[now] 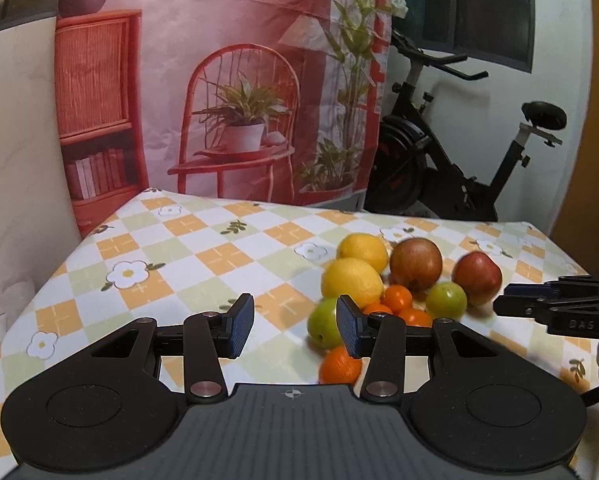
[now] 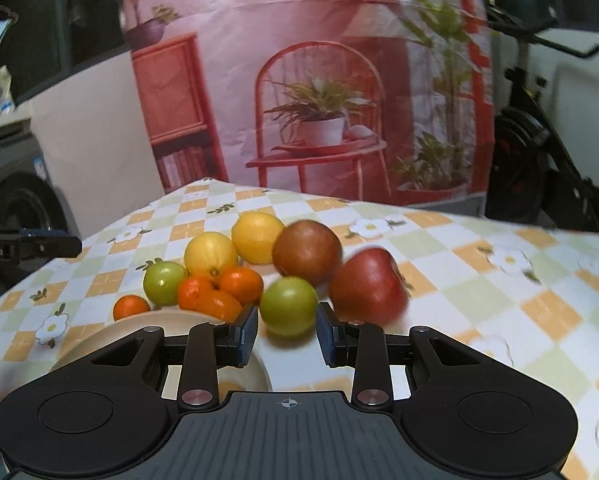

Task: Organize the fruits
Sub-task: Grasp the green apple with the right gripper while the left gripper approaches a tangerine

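With both claws empty, the left claw (image 1: 295, 326) part open and the right claw (image 2: 287, 330) narrowly gapped before the green fruit (image 2: 288, 306) at twelve o'clock on the desk (image 2: 479, 280), widening before closing seemed wise.

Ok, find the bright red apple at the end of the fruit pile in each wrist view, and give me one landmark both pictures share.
Left wrist view: the bright red apple is right of centre, at the pile's right end, behind the small green fruit.
Right wrist view: it sits just right of centre, beyond the right tongs.
Shared landmark: the brownish-red apple immediately to its left.
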The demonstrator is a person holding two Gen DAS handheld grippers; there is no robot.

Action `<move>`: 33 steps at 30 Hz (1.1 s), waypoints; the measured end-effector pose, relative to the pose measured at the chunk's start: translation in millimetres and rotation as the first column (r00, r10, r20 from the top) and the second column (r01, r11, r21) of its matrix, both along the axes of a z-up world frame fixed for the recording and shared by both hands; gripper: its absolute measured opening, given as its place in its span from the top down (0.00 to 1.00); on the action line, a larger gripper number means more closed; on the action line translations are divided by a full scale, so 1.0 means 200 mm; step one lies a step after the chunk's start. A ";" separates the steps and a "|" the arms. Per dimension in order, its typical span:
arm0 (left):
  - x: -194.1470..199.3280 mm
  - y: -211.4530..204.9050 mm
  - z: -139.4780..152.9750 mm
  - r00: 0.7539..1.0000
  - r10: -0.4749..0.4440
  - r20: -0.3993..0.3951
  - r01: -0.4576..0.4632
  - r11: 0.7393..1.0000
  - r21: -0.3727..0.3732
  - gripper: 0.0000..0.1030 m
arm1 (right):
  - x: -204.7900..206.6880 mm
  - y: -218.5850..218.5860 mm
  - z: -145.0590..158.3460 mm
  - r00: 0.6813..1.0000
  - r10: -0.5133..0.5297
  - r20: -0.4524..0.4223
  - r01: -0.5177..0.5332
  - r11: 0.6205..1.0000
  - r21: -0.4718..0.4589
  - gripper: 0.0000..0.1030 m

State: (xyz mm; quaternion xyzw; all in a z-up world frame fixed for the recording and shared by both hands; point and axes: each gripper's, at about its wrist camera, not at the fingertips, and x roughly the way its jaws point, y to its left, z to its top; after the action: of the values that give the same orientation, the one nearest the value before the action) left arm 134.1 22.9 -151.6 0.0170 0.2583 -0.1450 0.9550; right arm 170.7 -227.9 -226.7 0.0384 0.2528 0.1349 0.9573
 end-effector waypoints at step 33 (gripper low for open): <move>0.06 0.05 -0.10 0.997 0.000 -0.081 -0.006 0.997 -0.071 0.54 | 0.29 0.22 -0.08 0.992 0.078 -0.102 -0.101 0.966 -0.237 0.58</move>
State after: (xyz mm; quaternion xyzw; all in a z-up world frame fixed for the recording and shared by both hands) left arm 147.0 31.9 -172.0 -0.0235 0.2916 -0.1531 0.9439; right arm 229.6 -184.5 -243.6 -0.0838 0.3126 0.1442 0.9351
